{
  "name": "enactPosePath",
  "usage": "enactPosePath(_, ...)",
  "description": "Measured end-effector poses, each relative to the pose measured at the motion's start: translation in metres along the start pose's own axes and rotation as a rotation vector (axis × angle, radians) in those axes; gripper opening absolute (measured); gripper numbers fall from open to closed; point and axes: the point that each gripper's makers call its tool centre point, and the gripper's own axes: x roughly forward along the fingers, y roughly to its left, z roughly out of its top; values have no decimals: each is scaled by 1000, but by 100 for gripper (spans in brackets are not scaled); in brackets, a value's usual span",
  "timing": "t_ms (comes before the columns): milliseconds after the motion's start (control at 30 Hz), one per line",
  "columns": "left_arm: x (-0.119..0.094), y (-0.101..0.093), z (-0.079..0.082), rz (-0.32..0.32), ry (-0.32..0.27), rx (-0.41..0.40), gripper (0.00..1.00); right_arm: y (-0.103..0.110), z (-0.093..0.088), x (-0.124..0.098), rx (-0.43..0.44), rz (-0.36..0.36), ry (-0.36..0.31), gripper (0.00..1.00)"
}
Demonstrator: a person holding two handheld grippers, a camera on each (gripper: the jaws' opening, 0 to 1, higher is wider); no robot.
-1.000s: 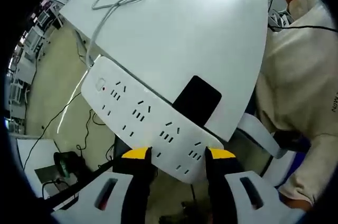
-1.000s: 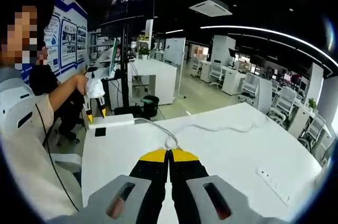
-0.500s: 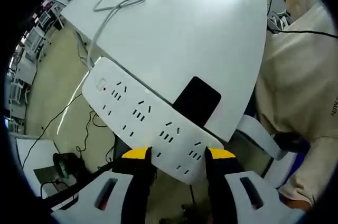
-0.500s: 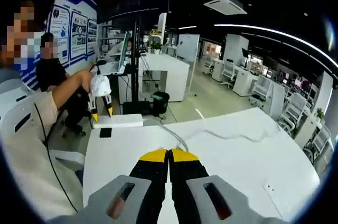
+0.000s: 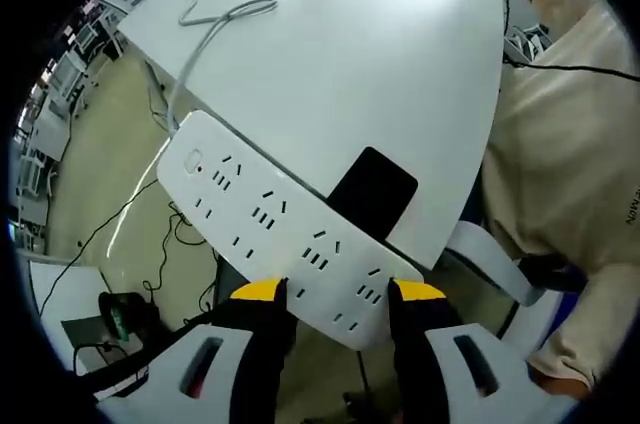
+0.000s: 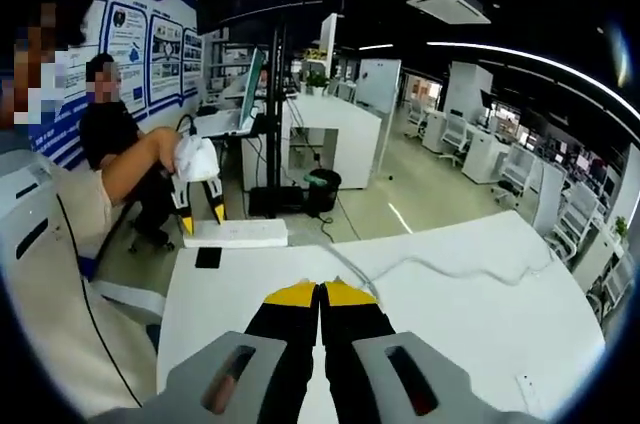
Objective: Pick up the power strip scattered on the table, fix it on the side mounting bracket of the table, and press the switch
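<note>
**Power strip at the surface edge, not yet seated**

Power strip (image 5: 275,229) sits clamped at its near end in my left hand-held gripper (image 5: 335,291), lying along the surface (image 5: 380,54) edge just ahead. My right hand-held gripper (image 6: 320,294) is closed on nothing. A shallow grip could let the strip twist and miss the bracket. The black pad (image 5: 372,191) beyond it and the trailing cord (image 5: 205,39) may snag.

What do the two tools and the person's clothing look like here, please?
Each tool has black jaws with yellow tips rising from a light grey body with a dark slot in either side: the left tool and the right tool. The person wears a cream sleeve with a thin black cable across it.
</note>
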Motion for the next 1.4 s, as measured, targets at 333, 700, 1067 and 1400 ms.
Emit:
enactPosePath(333,0,0,1,0,-15,0,45,14,10,35,-21,52,17,0)
enactPosePath(700,0,-1,3,1,-31,-2,45,26,21,70,-44,102,40,0)
enactPosePath(1067,1,0,3,0,-48,-3,45,32,27,99,-53,139,61,0)
enactPosePath(1400,2,0,4,1,-28,0,45,39,29,124,-61,173,84,0)
